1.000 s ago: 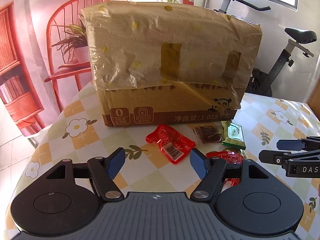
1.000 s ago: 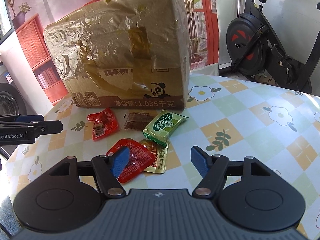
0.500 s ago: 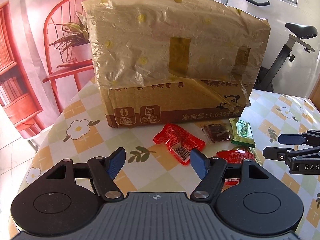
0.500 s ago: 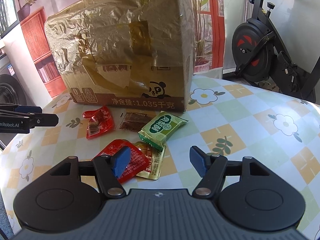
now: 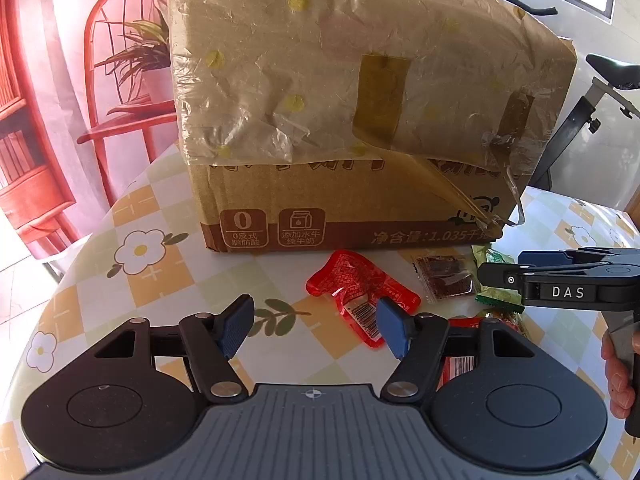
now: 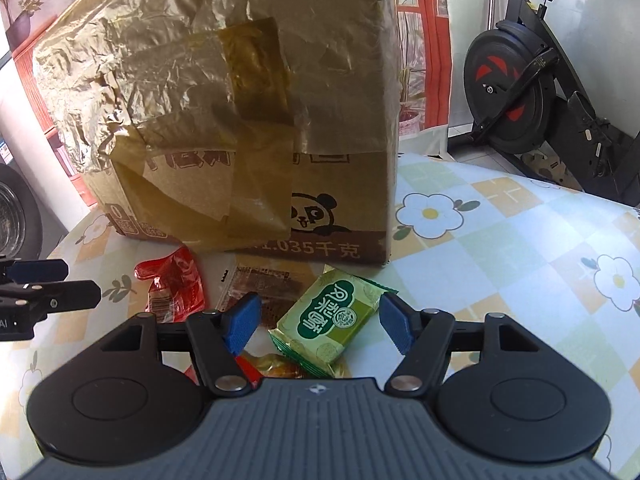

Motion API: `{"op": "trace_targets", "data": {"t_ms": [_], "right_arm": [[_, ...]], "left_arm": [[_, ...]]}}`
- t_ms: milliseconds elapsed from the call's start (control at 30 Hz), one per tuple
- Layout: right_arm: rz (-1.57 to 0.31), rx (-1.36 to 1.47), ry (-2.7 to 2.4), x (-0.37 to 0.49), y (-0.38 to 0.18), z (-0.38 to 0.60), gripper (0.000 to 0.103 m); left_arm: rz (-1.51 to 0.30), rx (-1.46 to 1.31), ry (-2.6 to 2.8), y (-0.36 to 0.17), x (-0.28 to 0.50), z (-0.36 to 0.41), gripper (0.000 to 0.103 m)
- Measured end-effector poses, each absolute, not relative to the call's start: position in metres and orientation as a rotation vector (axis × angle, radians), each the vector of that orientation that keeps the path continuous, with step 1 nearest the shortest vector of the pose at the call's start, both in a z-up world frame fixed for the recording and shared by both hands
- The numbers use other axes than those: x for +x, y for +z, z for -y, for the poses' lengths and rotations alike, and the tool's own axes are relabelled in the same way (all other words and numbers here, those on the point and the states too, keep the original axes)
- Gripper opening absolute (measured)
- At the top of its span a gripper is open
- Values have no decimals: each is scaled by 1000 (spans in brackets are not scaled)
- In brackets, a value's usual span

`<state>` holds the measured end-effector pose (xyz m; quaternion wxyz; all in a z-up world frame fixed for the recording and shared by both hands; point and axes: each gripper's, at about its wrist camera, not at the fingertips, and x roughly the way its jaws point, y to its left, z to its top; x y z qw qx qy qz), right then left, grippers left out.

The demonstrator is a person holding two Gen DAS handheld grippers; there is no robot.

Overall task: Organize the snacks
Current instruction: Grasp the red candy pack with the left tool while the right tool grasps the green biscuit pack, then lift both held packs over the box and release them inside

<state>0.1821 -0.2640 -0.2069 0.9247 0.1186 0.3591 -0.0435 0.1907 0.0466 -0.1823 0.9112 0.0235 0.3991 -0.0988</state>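
snacks lie on floral checked tablecloth (image 6: 500,264) in front of a cardboard box (image 5: 360,120) wrapped in plastic film w/ tape patches. l gripper (image 5: 314,330): jaws spread wide, nothing between the pads, held just above the cloth; red snack packet (image 5: 356,292) w/ barcode sits just ahead, its near end by the r pad. r gripper (image 6: 318,322): jaws also apart, empty, green pastry packet (image 6: 332,320) lying between the blue fingertips (image 6: 240,322), contact not discernible. dark brown clear-wrapped snack (image 6: 260,284) betw red and green packets, near box base. yellow packet (image 6: 276,366) and a second red one partly hidden under r gripper body. exercise bike (image 6: 528,92) behind table on the right.
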Motion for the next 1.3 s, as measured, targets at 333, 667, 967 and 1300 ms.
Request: {"op": "trace_targets", "data": {"t_ms": [333,667,967,1300], "right_arm": [[-709,212,-133,164,-221,270,44],[-610,194,-171,131,-231,268,42],[-570,184,-165,122,-234,264,42],[-561,210,-156,121,-235,267,42]], "left_arm": [[-877,-37,-178,-204,220,-30,69],[-868,-92,-64,-220,236,-14,68],[-835,-84,18,-226,230,-6,53],[-775,-132,6,-221,203,-10,39]]}}
